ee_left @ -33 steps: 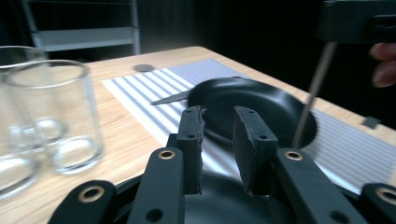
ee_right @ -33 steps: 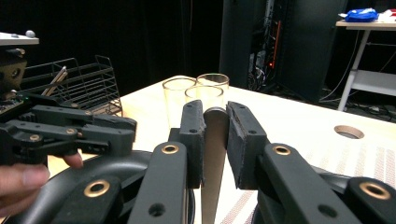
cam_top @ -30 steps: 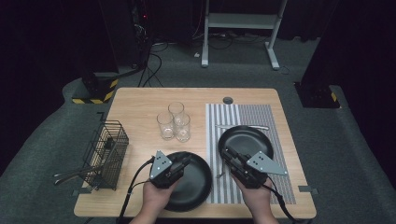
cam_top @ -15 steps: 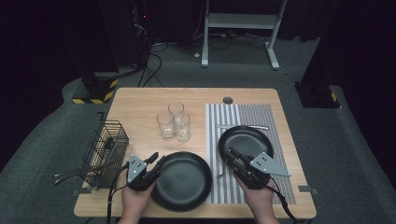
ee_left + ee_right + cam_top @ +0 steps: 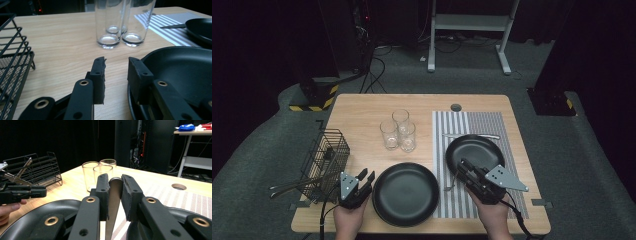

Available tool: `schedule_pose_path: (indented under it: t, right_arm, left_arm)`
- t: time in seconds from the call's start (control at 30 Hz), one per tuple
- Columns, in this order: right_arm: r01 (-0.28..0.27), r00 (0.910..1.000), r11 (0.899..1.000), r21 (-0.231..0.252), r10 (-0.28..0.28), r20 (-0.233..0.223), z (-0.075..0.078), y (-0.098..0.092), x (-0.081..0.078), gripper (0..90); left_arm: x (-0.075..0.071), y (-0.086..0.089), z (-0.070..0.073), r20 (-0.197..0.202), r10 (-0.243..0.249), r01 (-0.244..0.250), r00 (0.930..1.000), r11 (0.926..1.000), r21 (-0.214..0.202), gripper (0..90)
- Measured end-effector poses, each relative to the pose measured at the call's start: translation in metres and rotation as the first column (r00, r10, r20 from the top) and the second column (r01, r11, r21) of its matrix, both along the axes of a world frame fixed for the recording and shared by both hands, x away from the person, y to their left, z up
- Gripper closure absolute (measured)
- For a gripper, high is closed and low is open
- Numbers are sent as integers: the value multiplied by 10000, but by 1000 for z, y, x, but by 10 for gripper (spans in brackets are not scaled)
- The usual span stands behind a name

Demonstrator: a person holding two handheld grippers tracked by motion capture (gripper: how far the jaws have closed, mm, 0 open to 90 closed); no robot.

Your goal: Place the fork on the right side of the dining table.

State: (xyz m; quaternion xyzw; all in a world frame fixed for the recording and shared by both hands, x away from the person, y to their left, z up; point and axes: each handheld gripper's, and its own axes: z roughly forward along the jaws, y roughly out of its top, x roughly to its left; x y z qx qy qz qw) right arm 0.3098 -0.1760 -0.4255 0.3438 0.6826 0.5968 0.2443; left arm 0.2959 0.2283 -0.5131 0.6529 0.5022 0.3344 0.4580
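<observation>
My right gripper [image 5: 461,168] [image 5: 115,180] is shut on a flat metal piece of cutlery [image 5: 113,197] [image 5: 448,186], which stands upright between its pads. It hovers at the near left rim of a black plate [image 5: 479,145] on the striped mat [image 5: 512,135]. A larger black plate [image 5: 404,195] [image 5: 182,70] [image 5: 37,220] lies on the wood at the front. My left gripper [image 5: 366,175] [image 5: 116,63] sits just left of that plate's rim. Its jaws have just been opening and stand open with nothing between them.
Three empty glasses [image 5: 398,131] [image 5: 117,22] [image 5: 100,173] stand together at mid-table. A black wire basket [image 5: 324,157] [image 5: 12,62] [image 5: 37,170] with cutlery poking out stands at the left edge. Another utensil [image 5: 469,135] lies on the mat behind the far plate.
My left gripper has moved left off the large plate and down to the table beside its rim, with its jaws wider. The right gripper with its cutlery has stayed put.
</observation>
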Motion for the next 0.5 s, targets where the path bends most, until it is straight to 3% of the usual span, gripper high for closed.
schedule_pose_path:
  t: [0.5]
  right_arm:
    - [183, 9998, 9996, 235, -182, -29, -5, -11, -8, 766]
  left_arm:
    - [0, 3, -8, -20, 214, -214, 9998, 9998, 42, 653]
